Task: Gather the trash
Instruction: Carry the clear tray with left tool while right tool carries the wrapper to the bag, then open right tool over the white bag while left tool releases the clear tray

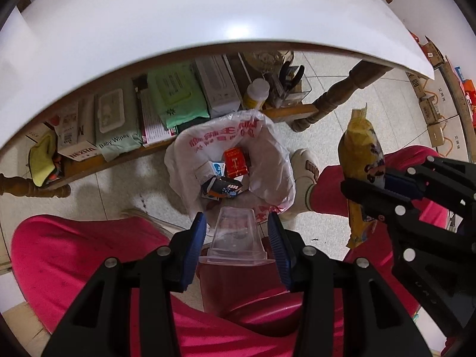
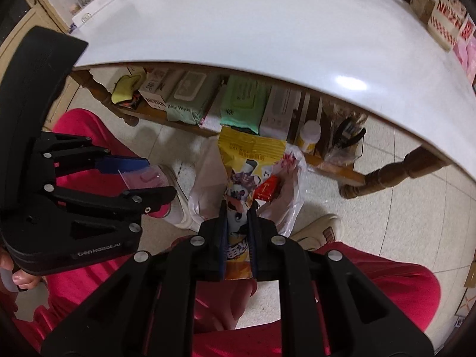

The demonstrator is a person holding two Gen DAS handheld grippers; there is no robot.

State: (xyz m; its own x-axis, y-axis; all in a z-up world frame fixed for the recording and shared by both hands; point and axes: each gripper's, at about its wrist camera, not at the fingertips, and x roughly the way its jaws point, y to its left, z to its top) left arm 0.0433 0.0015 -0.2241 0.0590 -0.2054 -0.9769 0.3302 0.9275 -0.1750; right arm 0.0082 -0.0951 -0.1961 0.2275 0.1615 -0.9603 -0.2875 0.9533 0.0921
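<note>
Clear plastic, a small cup [image 1: 235, 235], sat clamped mouth-first between the blue pads of the left hand-held gripper [image 1: 236, 232] in the left wrist view, its jaws part-way closed on the cup's sides. Just beyond it, toward 12 o'clock, a bin lined with a white plastic bag [image 1: 267, 160] stood open on the tiled floor, with a red packet [image 1: 235, 162] and a few small cartons lying inside. At 3 o'clock the right hand-held gripper [image 1: 383, 184] pinched a yellow snack wrapper [image 1: 358, 151], which stood upright above and beside the bin. Pink trouser legs flanked the bin, and the white bench [image 1: 178, 17] arched across the top, a low shelf of wipes packs beneath it.

From the right wrist view, the right hand-held gripper [image 2: 238, 217] had its jaws almost fully closed on the flattened yellow snack wrapper [image 2: 250, 151], which rose toward 12 o'clock over the white plastic bag [image 2: 293, 205]. At 9 o'clock the left hand-held gripper [image 2: 154, 175] held the clear cup [image 2: 145, 177] between its fingers. The bench [image 2: 267, 23] filled the upper half.
</note>
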